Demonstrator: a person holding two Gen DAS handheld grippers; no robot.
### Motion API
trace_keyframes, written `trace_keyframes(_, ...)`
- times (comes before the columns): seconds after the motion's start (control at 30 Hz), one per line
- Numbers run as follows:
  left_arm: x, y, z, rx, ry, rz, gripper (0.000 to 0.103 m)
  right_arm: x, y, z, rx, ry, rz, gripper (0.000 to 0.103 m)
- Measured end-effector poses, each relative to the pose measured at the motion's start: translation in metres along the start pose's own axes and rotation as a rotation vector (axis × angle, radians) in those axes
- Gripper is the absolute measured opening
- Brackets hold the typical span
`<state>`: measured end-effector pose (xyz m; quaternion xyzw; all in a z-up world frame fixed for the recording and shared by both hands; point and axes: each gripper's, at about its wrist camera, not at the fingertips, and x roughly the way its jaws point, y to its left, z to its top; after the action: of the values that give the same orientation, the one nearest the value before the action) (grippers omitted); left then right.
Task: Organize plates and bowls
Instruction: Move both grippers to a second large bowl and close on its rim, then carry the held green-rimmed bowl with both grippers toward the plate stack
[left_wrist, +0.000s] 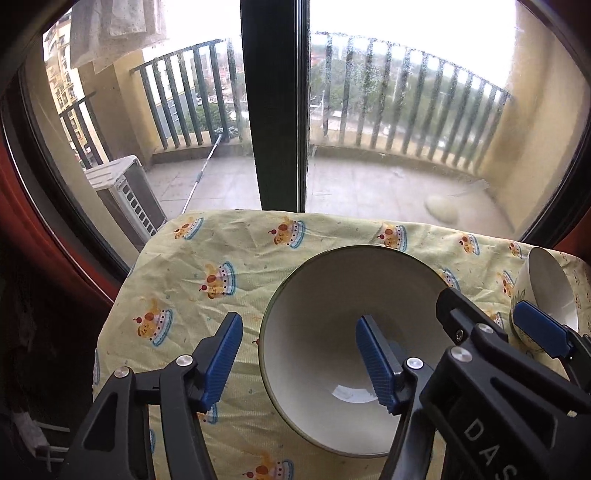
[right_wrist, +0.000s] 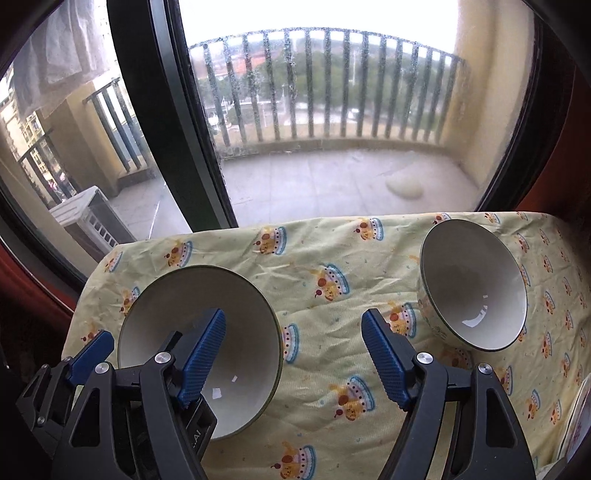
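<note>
Bowls: I count two on the table, both upright, well apart from each other.
Large bowl (left_wrist: 354, 343): wide and conical, plain cream inside, thin dark green line round the rim. A patch of window light shines on its flat bottom. It sits toward the left side of the cloth, near the front edge; in the right wrist view (right_wrist: 201, 350) it lies low and left.
Small bowl (right_wrist: 474, 284): deeper and rounder, white inside with a dark rim line and a painted yellow-green pattern on the outer wall. It stands toward the right and further back; from the left wrist view (left_wrist: 546, 291) I see only part of it at the right edge.
Left gripper (left_wrist: 303, 362): jaws spread wide, holding nothing. Its right finger (left_wrist: 376, 369) reaches over the rim into the large bowl, its left finger (left_wrist: 221, 362) stays outside over the cloth, so the bowl's left wall lies between them. I cannot tell whether either pad touches the bowl.
Right gripper (right_wrist: 295, 358): jaws spread wide, nothing between them but cloth. Its left finger (right_wrist: 201, 362) overlaps the large bowl in view; its right finger (right_wrist: 384, 362) is over the cloth near the small bowl.
Tablecloth (left_wrist: 207, 258): pale yellow, wrinkled, printed with little cakes.
Plate edge (right_wrist: 576, 424): a sliver at the far right, too cut off for me to describe.
Window (right_wrist: 332, 129): behind the table, dusty glass, dark frame, balcony railing beyond.
</note>
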<state>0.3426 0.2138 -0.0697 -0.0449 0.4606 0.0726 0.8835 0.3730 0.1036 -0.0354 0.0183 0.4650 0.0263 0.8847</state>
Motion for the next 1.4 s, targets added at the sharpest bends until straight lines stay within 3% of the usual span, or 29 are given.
trace_keyframes(0.1,0.008,0.002,0.002,-0.010,0.010,0.001,0.064,0.009,0.000,0.001,0.019,0.007,0.020,0.066)
trace_keyframes(0.17,0.013,0.002,0.002,-0.002,0.012,0.013,0.052,0.015,0.002,0.001,0.014,0.012,0.020,0.057)
trace_keyframes(0.3,0.020,0.004,0.001,-0.004,0.037,-0.018,0.044,0.032,0.001,0.000,0.044,0.060,0.047,0.043)
trace_keyframes(0.5,0.021,0.009,-0.001,-0.019,0.038,-0.016,0.030,0.030,0.007,-0.002,0.033,0.054,0.090,0.023)
trace_keyframes(0.73,0.021,0.007,-0.002,0.001,0.048,-0.016,0.024,0.028,0.010,-0.003,0.009,0.044,0.063,0.023)
trace_keyframes(1.4,-0.009,-0.020,-0.038,0.035,0.088,-0.065,0.024,-0.006,-0.024,-0.034,0.031,0.092,-0.002,0.023)
